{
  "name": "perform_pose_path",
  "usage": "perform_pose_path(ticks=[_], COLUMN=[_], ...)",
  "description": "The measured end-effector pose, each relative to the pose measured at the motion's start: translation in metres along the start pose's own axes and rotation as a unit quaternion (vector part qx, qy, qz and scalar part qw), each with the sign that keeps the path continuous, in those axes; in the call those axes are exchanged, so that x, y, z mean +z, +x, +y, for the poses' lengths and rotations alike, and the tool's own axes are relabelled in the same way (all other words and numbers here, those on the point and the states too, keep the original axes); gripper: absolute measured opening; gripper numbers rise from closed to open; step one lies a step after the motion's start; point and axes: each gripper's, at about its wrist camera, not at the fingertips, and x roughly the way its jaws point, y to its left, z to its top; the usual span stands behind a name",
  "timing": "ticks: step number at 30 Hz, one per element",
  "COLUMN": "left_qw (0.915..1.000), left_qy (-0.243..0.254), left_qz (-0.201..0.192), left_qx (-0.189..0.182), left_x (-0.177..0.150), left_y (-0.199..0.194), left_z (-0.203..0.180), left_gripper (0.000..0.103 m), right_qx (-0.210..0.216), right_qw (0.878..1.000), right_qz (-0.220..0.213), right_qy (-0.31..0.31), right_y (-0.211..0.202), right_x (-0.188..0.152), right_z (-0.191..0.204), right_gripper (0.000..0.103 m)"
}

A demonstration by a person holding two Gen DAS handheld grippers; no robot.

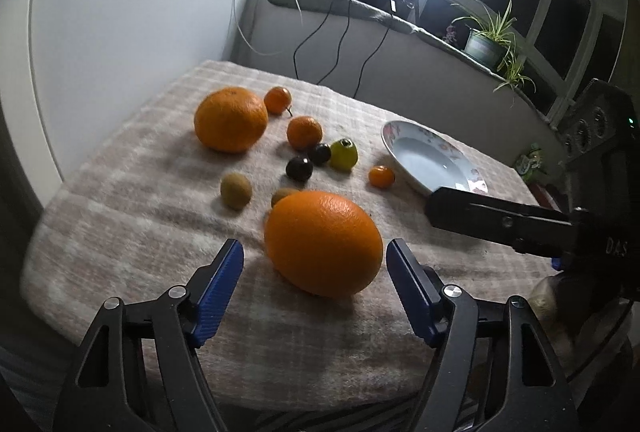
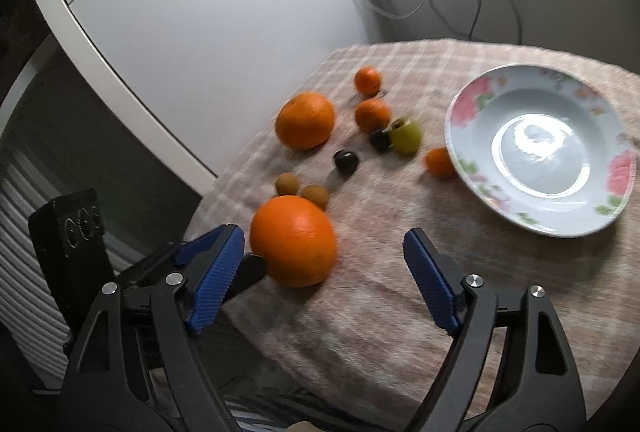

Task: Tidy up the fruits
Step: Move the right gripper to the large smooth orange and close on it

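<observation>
Your left gripper (image 1: 315,268) stood wide around the near orange (image 1: 323,243), pads clear; your right gripper (image 2: 323,264) gaped, empty.

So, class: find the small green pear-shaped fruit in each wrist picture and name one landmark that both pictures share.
Left wrist view: the small green pear-shaped fruit lies above centre, left of the flowered white plate.
Right wrist view: it lies right of centre, again left of the plate.
Shared landmark: the dark round fruit touching its left side.
</observation>
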Motion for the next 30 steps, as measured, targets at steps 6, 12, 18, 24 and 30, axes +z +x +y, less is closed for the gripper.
perform_pose_path(ticks=[6, 12, 18, 24, 30], left_qw=[0.9995, 0.9988, 0.9985, 0.9984, 0.9986], left_qy=[-0.016, -0.023, -0.023, -0.023, -0.020], left_qz=[0.019, 0.029, 0.035, 0.035, 0.035], left_qx=[-0.020, -0.032, -0.035, -0.036, -0.033], left_x=[-0.002, -0.003, -0.001, 0.001, 0.002], left_y=[0.009, 0.015, 0.019, 0.021, 0.021], left_z=[0.004, 0.004, 0.005, 0.006, 0.005], left_gripper=[0.068, 0.068, 0.068, 0.068, 0.068], right_qx=[0.032, 0.044, 0.053, 0.054, 0.054], right_qw=[0.999, 0.996, 0.994, 0.993, 0.990], right_qz=[0.043, 0.076, 0.096, 0.109, 0.128], right_qy=[0.007, 0.012, 0.008, -0.001, -0.015], right_y=[0.030, 0.054, 0.064, 0.069, 0.079], right_x=[0.008, 0.012, 0.016, 0.017, 0.013], right_z=[0.001, 0.000, -0.001, 0.002, 0.009], right_gripper=[0.076, 0.076, 0.076, 0.076, 0.071])
